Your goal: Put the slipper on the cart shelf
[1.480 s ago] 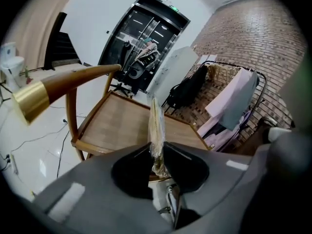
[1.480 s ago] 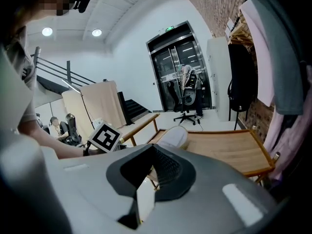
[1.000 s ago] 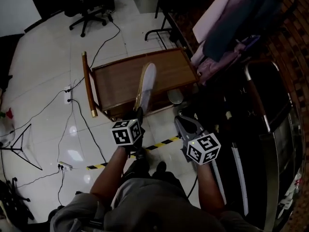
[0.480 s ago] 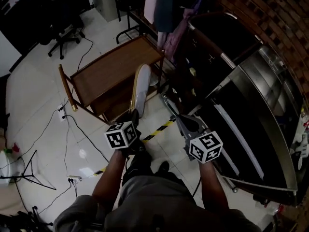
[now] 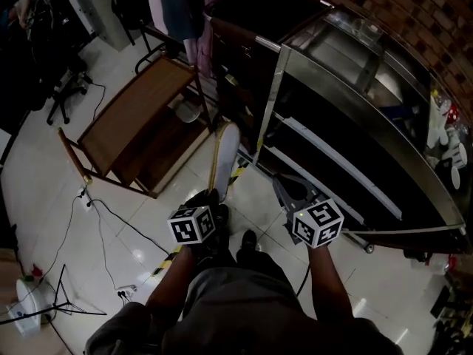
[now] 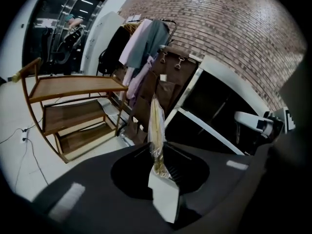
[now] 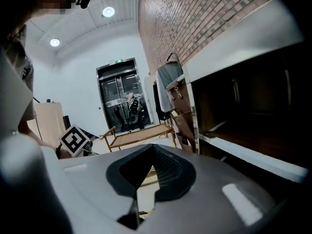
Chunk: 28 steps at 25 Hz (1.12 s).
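Note:
My left gripper [image 5: 213, 198] is shut on the heel end of a flat white slipper with a tan edge [image 5: 224, 156]. The slipper stands on edge and points forward over the floor, just right of the wooden cart [image 5: 122, 128]. In the left gripper view the slipper [image 6: 156, 123] rises upright from the jaws of the left gripper [image 6: 158, 165], and the cart [image 6: 73, 88] with its three brown shelves stands to the left, apart from it. My right gripper [image 5: 284, 188] hangs beside it with nothing in it, jaws together. In the right gripper view, the right gripper [image 7: 150, 168] faces the cart [image 7: 139, 133] in the distance.
A dark cabinet with a metal frame [image 5: 347, 117] fills the right side along a brick wall. Clothes hang on a rack [image 5: 174, 9] behind the cart. Yellow-black tape [image 5: 238, 173] and cables [image 5: 96, 213] lie on the white floor. An office chair [image 5: 63, 87] stands far left.
The view has swung right: the cart has slid to the left and the cabinet has come in. The slipper, still held, no longer overlaps the cart's top and points at the floor beside it.

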Each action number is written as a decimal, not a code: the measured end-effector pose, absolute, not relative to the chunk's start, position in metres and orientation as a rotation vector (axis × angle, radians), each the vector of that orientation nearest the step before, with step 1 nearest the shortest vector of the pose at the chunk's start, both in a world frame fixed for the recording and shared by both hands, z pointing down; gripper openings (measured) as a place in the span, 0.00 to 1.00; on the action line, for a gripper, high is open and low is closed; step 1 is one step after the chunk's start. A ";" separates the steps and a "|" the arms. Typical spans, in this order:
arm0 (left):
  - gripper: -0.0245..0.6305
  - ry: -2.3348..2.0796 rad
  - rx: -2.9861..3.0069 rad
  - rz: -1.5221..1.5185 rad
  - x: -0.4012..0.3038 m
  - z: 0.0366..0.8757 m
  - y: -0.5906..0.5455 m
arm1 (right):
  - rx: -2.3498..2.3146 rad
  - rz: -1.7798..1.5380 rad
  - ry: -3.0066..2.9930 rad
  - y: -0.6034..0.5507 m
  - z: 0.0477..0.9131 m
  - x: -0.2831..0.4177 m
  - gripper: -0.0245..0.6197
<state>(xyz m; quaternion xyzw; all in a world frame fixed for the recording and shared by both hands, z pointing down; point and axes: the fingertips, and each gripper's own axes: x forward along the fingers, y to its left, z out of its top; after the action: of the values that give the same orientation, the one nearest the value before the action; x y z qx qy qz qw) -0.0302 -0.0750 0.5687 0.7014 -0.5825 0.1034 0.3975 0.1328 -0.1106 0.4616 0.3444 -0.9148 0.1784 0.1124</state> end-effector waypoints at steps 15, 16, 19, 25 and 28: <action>0.14 -1.113 1.942 0.452 0.134 0.668 -0.133 | 1.377 0.688 -2.496 -0.074 0.512 0.247 0.04; 0.14 -1.100 1.948 0.460 0.144 0.677 -0.140 | 1.403 0.702 -2.480 -0.074 0.518 0.254 0.04; 0.14 -1.056 1.970 0.472 0.171 0.705 -0.163 | 1.470 0.742 -2.447 -0.080 0.540 0.270 0.04; 0.14 -1.012 2.010 0.454 0.207 0.769 -0.228 | 1.537 0.763 -2.423 -0.102 0.593 0.286 0.04; 0.14 -0.994 2.028 0.422 0.225 0.801 -0.255 | 1.585 0.742 -2.428 -0.115 0.614 0.299 0.04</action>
<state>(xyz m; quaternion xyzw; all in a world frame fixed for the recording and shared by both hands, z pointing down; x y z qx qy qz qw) 0.2252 -0.2548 0.8008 0.8053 -0.3947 0.1676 0.4094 0.2994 -0.1146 0.6145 0.5281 -0.8090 0.2473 0.0744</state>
